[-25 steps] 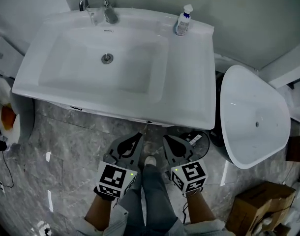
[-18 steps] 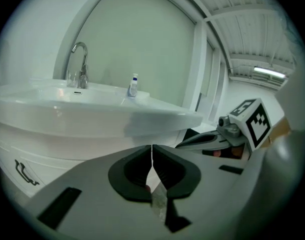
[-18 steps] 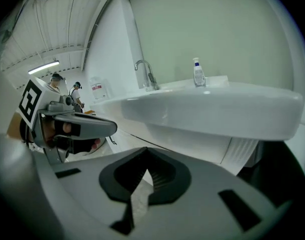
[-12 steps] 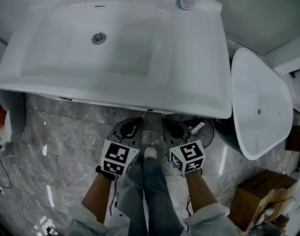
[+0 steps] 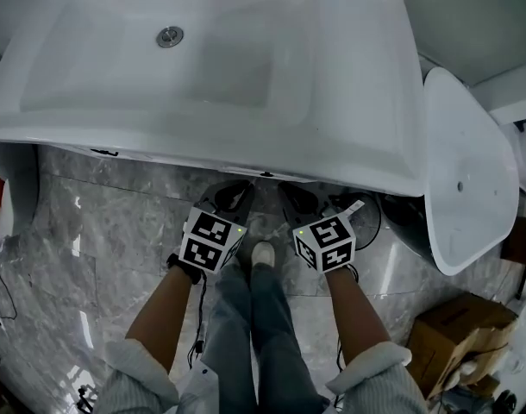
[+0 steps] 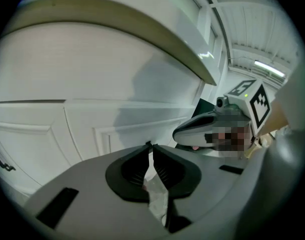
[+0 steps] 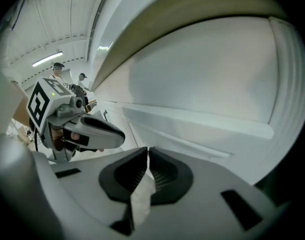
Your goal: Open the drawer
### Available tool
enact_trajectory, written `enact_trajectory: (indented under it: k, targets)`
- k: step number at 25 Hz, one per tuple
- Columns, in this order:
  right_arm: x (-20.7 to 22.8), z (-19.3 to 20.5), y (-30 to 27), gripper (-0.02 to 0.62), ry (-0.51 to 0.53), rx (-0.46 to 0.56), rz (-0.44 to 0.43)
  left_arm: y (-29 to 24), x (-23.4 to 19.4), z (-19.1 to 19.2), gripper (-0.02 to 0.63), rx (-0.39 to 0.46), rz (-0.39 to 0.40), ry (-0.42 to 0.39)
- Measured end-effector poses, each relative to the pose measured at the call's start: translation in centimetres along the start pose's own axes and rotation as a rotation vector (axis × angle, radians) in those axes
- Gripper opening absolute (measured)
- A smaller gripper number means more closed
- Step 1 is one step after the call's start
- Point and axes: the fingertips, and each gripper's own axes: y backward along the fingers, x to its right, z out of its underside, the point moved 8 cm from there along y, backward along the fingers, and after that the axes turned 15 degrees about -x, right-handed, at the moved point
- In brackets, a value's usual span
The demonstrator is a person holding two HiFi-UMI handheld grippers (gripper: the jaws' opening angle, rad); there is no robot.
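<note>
The white vanity cabinet front (image 6: 117,126) fills the left gripper view below the sink rim, with raised panels and a horizontal seam; a dark handle (image 6: 1,160) shows at its far left. In the right gripper view the same white panelled front (image 7: 202,119) lies close ahead. From the head view the sink (image 5: 366,145) overhangs and hides the cabinet. My left gripper (image 5: 242,188) and right gripper (image 5: 286,190) sit side by side just under the sink's front edge, pointing at the cabinet. Both are shut with nothing between the jaws: left (image 6: 151,146), right (image 7: 146,151).
A second white basin (image 5: 470,171) stands on the floor at the right, with a cardboard box (image 5: 457,339) nearer me. My legs and a shoe (image 5: 263,253) are between the two arms. A black cable coil (image 5: 371,214) lies on the marble floor (image 5: 99,231).
Both grippers have sunk together toward the cabinet under the sink, and the sink's front edge now overhangs them. Their jaws have stayed shut.
</note>
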Motion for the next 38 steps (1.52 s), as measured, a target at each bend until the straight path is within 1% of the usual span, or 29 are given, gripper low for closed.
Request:
enact_trajectory:
  k: [1,3,7,11,16,17,21,23,25,27,29,31,33,38]
  targets:
    - [0.1,0.1,-0.3,0.005,0.01,-0.007,-0.001,-0.4,-0.1,0.1,0.029,-0.008,0.0,-0.007]
    - [0.3,0.2,-0.7,0.008,0.026,-0.015,-0.001,-1.2,-0.1,0.4,0.082,-0.018,0.004,-0.014]
    - [0.6,0.3,-1.5,0.023,0.055,-0.029,-0.006,-2.4,-0.5,0.5,0.099,-0.023,0.008,-0.018]
    - [1.0,0.6,-2.2,0.054,0.116,-0.058,0.001,-3.4,-0.7,0.3,0.117,-0.035,0.008,-0.072]
    - [0.4,0.7,-3.0,0.094,0.21,-0.099,0.017,-4.4,-0.6,0.5,0.157,-0.055,0.033,-0.158]
    - [0.3,0.7,-3.2,0.104,0.225,-0.108,0.022,-4.6,-0.6,0.6,0.159,-0.058,0.031,-0.174]
    - [0.3,0.4,-3.8,0.106,0.303,-0.127,0.06,-5.2,-0.6,0.6,0.16,-0.069,0.014,-0.237]
    - [0.2,0.2,-4.0,0.104,0.365,-0.144,0.097,-5.5,-0.7,0.5,0.16,-0.084,-0.006,-0.28]
    - [0.0,0.2,-4.2,0.104,0.404,-0.16,0.121,-5.8,-0.8,0.3,0.16,-0.097,-0.028,-0.322]
    - [0.0,0.0,-4.3,0.095,0.421,-0.159,0.133,-5.9,-0.7,0.0,0.159,-0.098,-0.042,-0.358]
    - [0.0,0.0,-4.3,0.072,0.448,-0.153,0.148,-6.1,-0.4,-0.2,0.153,-0.099,-0.042,-0.405]
    - [-0.2,0.0,-4.5,0.06,0.481,-0.155,0.164,-6.4,0.0,-0.2,0.137,-0.105,-0.045,-0.456]
    - [-0.3,-0.1,-4.7,0.037,0.493,-0.159,0.168,-6.7,0.1,-0.3,0.108,-0.107,-0.05,-0.478]
    - [-0.4,-0.2,-4.8,0.025,0.507,-0.17,0.156,-7.1,0.1,-0.6,0.082,-0.131,-0.049,-0.524]
